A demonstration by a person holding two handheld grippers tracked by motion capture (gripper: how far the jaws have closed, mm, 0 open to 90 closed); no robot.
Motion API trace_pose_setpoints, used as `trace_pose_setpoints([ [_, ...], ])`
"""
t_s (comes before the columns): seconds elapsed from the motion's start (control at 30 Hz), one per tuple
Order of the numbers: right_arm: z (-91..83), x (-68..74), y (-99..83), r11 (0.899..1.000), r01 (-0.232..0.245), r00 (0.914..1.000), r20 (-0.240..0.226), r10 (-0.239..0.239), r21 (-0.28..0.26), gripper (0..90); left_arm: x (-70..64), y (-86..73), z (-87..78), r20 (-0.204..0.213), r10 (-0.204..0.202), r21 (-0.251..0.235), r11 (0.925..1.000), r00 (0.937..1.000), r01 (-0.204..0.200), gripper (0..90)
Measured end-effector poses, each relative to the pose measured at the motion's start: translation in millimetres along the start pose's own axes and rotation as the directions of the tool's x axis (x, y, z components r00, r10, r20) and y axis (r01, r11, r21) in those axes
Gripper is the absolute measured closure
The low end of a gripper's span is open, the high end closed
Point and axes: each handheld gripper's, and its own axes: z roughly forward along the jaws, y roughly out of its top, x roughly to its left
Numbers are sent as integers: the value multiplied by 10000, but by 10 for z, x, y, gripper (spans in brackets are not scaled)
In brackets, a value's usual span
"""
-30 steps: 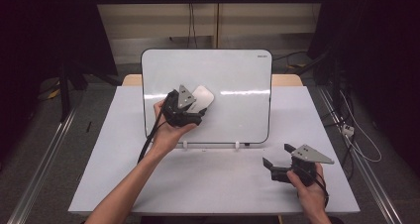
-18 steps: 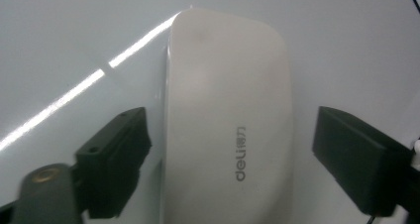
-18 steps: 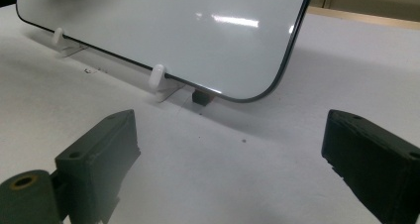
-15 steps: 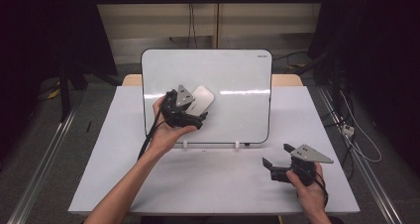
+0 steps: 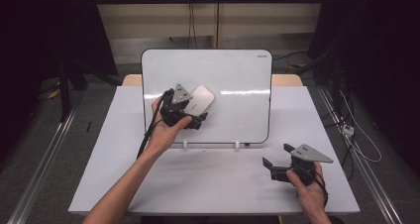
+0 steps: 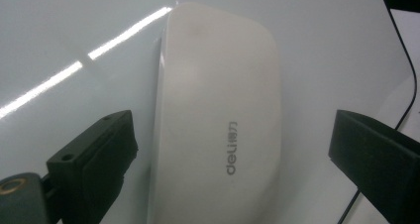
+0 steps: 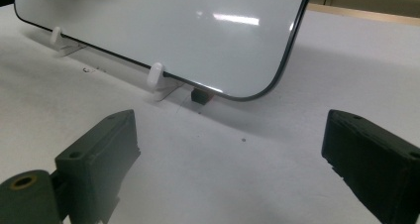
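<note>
A white whiteboard (image 5: 242,110) with a dark rim stands tilted on the white table (image 5: 208,184). A white "deli" eraser (image 5: 203,99) lies against the board's left-middle. My left gripper (image 5: 195,111) is open around the eraser (image 6: 218,100), with a gap showing between each jaw and the eraser's sides. In the left gripper view the gripper (image 6: 233,135) straddles the eraser's lower half. My right gripper (image 5: 275,157) rests open on the table at front right, holding nothing. In its own view the right gripper (image 7: 230,135) faces the board's lower corner (image 7: 257,85).
Two white clips (image 5: 184,144) (image 5: 236,144) hold the board's bottom edge; one clip (image 7: 156,75) is near the right gripper. A small dark block (image 7: 200,95) sits under the board. Cables (image 5: 356,144) lie on the floor at right. Metal rails flank the table.
The left gripper has shifted slightly down and toward the person while staying around the eraser. The eraser, the board and the right gripper have not moved.
</note>
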Motion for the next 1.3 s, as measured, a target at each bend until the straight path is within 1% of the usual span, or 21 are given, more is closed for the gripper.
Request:
trace_pose_setpoints([
  [0.1, -7, -13, -4, 10000, 13, 10000, 21, -13, -5, 72, 4, 0, -10, 38, -175, 27, 9998, 9998, 175, 44],
  [0.13, -6, -15, -4, 10000, 6, 10000, 25, -6, -1, 72, 8, -1, -15, 105, -276, -6, 9996, 9996, 276, 44],
  [0.17, -6, -16, -5, 10000, 7, 10000, 23, -7, 5, 72, 18, -1, -22, 310, -379, -16, 9993, 9988, 380, 44],
  [0.2, -5, -15, -5, 10000, -4, 10000, 18, 4, 7, 72, 22, -1, -29, 401, -415, -46, 9991, 9983, 417, 45],
  [0.23, -6, -14, -5, 10000, 4, 10000, 13, -4, 4, 72, 19, 1, -41, 340, -349, -18, 9994, 9988, 350, 45],
  [0.3, -9, -15, -5, 10000, 9, 10000, -4, -9, -11, 72, 7, 3, -59, 347, -276, 9, 9996, 9990, 276, 45],
  [0.4, -14, -27, -8, 10000, -11, 10000, 35, 11, -4, 71, -4, 11, -101, 442, -328, 1, 9995, 9985, 329, 45],
  [0.47, -16, -34, -10, 10000, -69, 10000, 47, 69, -11, 71, -8, 12, -125, 583, -423, 15, 9991, 9974, 423, 45],
  [0.63, -21, -38, -14, 9999, -101, 9999, 106, 101, -3, 71, -19, -24, -197, 610, -677, 31, 9977, 9958, 676, 47],
  [0.7, -31, -30, -18, 10000, -83, 9999, 98, 83, 22, 71, -24, -46, -238, 555, -654, 50, 9979, 9963, 652, 47],
  [0.77, -51, -20, -23, 10000, -43, 9999, 139, 43, 12, 71, -23, -70, -281, 597, -767, 53, 9971, 9953, 766, 47],
  [0.8, -63, -13, -24, 9999, -110, 9998, 153, 110, -28, 71, -21, -82, -302, 593, -807, 25, 9967, 9950, 807, 47],
  [0.87, -85, -16, -28, 9999, -118, 9997, 230, 119, -38, 71, -21, -105, -348, 499, -786, 6, 9969, 9957, 786, 47],
  [1.0, -98, -17, -29, 9999, -109, 9995, 283, 110, -33, 70, -26, -186, -434, 469, -802, -13, 9968, 9957, 803, 48],
  [1.1, -94, -2, -24, 10000, -83, 9996, 283, 84, -13, 70, -21, -274, -497, 452, -1018, -77, 9947, 9938, 1023, 48],
  [1.13, -91, 2, -23, 10000, -60, 9996, 261, 60, -13, 70, -19, -306, -518, 412, -1079, 24, 9942, 9933, 1079, 52],
  [1.3, -92, 4, -25, 10000, -60, 9996, 260, 60, 9, 69, -6, -483, -603, 239, -1341, 121, 9909, 9907, 1339, 55],
])
